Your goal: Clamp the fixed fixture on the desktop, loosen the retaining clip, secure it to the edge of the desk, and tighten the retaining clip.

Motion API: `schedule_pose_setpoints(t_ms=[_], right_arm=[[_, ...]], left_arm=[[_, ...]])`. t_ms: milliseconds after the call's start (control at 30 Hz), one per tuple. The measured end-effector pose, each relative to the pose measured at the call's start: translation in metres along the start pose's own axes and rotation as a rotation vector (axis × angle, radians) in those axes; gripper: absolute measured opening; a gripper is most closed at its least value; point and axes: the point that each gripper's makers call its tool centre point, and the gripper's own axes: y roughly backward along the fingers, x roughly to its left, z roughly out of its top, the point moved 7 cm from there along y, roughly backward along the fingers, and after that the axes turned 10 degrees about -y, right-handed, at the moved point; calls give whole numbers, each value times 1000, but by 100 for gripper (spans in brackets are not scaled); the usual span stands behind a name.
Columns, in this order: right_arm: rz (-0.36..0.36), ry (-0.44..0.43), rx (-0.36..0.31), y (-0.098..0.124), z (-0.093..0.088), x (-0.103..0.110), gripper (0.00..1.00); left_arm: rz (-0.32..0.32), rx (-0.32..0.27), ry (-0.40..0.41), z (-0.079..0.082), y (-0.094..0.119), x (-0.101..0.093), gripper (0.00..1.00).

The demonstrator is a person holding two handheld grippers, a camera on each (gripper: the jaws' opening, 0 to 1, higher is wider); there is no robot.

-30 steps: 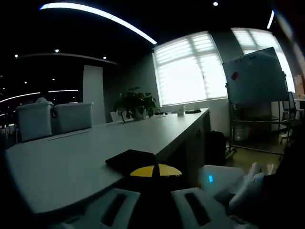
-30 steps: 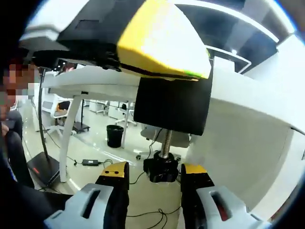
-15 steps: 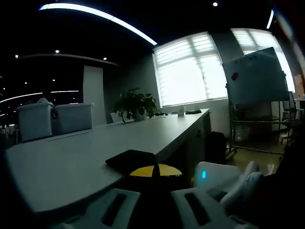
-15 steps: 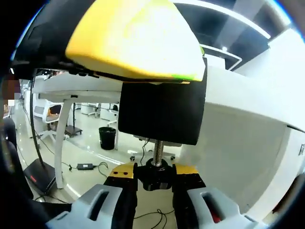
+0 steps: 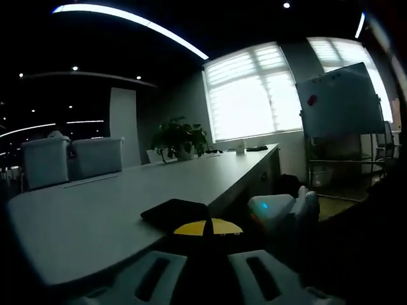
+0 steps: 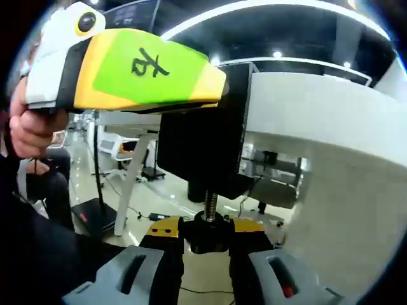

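Beneath the white desk edge (image 6: pixel 331 108), right gripper (image 6: pixel 206 236) reached upward, jaws closed narrow on the black knob (image 6: pixel 206 234) at the foot of one threaded screw (image 6: pixel 210 204). Hung directly above that knob, one black clamp fixture (image 6: pixel 203 149), pressed against the desk's underside. Gripped the fixture from the side, left gripper (image 6: pixel 137 67), yellow and green with a handwritten mark, held by a person's hand (image 6: pixel 28 124).

Seen along the left gripper (image 5: pixel 205 244), fixture's flat black top plate (image 5: pixel 175 213) lay on the desk surface (image 5: pixel 95 216) just ahead of the jaws, at the near corner; jaws set narrow around the dark fixture body. Just beside, off the desk edge, showed the right gripper (image 5: pixel 280 213). Farther off: one potted plant (image 5: pixel 181 136), two white bins (image 5: pixel 70 159), one whiteboard (image 5: pixel 343 101).
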Motion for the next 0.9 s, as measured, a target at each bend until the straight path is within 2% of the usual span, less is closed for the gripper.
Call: schedule_pose_setpoints(t_ms=[100, 167, 267, 467, 567, 633, 767, 900], right_arm=[[84, 13, -3, -2, 1, -4, 25], [143, 1, 24, -3, 1, -6, 25], [170, 10, 52, -3, 4, -4, 25], [183, 4, 57, -3, 4, -3, 26], [137, -46, 72, 0, 4, 2, 26], [73, -70, 87, 3, 4, 2, 27], [-44, -55, 60, 8, 3, -2, 27], [-218, 0, 25, 18, 3, 6, 33]], left_arm=[[-1, 0, 2, 0, 0, 0, 1], [-3, 4, 0, 0, 0, 0, 1], [-9, 10, -1, -1, -1, 0, 1], [-16, 9, 6, -1, -1, 1, 1], [-14, 8, 7, -1, -1, 1, 1], [-20, 4, 16, -1, -2, 2, 1], [-28, 7, 25, -1, -3, 2, 1], [-39, 11, 12, 0, -3, 3, 1]])
